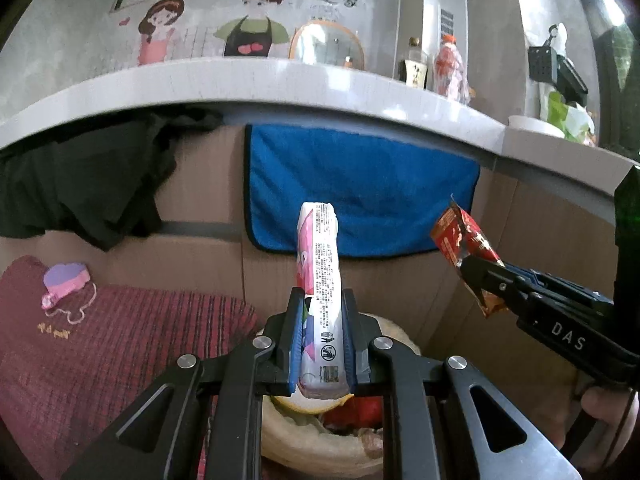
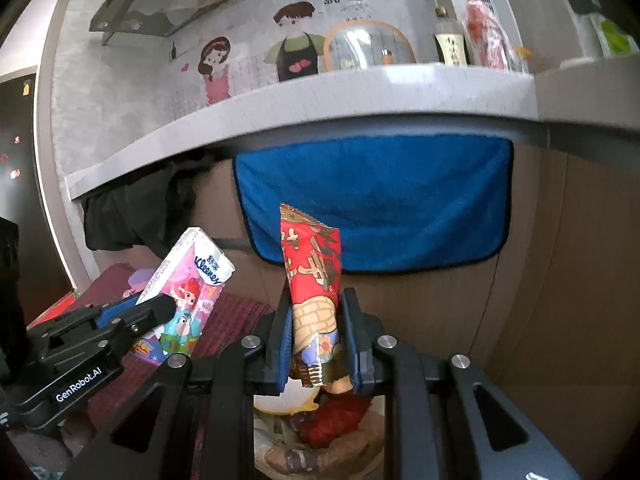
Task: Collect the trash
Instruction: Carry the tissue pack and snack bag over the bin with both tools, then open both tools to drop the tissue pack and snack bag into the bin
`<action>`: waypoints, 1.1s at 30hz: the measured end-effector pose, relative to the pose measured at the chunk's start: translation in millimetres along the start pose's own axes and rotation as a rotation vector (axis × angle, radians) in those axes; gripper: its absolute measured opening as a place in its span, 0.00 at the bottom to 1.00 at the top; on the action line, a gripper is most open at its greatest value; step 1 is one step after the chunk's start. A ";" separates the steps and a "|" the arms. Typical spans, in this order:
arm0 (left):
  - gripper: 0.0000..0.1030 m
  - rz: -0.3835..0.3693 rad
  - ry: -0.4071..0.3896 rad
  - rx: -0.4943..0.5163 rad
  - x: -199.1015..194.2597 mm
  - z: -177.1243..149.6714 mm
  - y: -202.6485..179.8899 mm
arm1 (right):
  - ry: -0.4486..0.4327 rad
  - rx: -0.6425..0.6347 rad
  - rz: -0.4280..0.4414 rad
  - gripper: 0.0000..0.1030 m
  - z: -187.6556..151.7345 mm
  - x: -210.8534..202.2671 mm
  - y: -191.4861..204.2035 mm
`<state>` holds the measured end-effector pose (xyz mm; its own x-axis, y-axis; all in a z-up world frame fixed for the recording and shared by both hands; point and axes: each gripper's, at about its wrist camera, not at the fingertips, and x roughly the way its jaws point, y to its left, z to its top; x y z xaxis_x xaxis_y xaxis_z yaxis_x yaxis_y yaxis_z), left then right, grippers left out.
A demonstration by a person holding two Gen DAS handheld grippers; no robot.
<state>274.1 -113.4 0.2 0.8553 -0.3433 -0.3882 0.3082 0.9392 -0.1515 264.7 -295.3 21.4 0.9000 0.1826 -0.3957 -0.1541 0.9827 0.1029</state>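
Left tool point(image 1: 322, 344) pinched one tissue pack point(image 1: 320, 288) between its blue pads at the lower centre of the left wrist view, the pack's long axis running nearly upright and its free end pointing up toward the blue towel point(image 1: 360, 188). From the right wrist view the same pack point(image 2: 188, 292) showed its pink cartoon face at the lower left, tilted up and to the right, with "Kleenex" readable near its top; the narrow side seen from the left wrist carried fine print too small to read, a no-litter symbol and a barcode. Right tool point(image 2: 316, 344) pinched one red snack wrapper point(image 2: 312, 280) at the lower centre of its own view, long axis upright, crimped end on top; large gold characters ran across it but I could not read them. In the left wrist view that wrapper point(image 1: 464, 248) sat at the right, leaning up and to the left. Lettering "DAS" showed on the right tool's body and "GenRobot.AI" on the left tool's body. Below both tools lay an open bin point(image 1: 320, 444) holding scraps. One towel hung under the bench point(image 1: 280, 76) edge, with a dark cloth point(image 1: 80, 184) at its left. Two bottles point(image 1: 450, 68) stood on the bench at the upper right, and two cartoon figures point(image 1: 252, 20) decorated the wall.
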 end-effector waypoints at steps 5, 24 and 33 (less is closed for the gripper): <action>0.17 -0.002 0.054 -0.025 22.0 -11.9 8.1 | 0.043 0.012 0.004 0.19 -13.9 17.6 -5.3; 0.48 -0.155 0.190 -0.138 70.7 -31.4 39.0 | 0.194 0.096 0.038 0.40 -49.0 81.1 -16.0; 0.49 -0.100 0.152 -0.247 45.4 -14.4 81.5 | 0.214 0.091 0.031 0.48 -44.8 81.6 -9.5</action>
<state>332.0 -52.6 -42.9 0.7479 -0.4489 -0.4891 0.2611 0.8763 -0.4050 321.3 -288.3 -52.7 0.7868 0.2245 -0.5749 -0.1342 0.9714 0.1957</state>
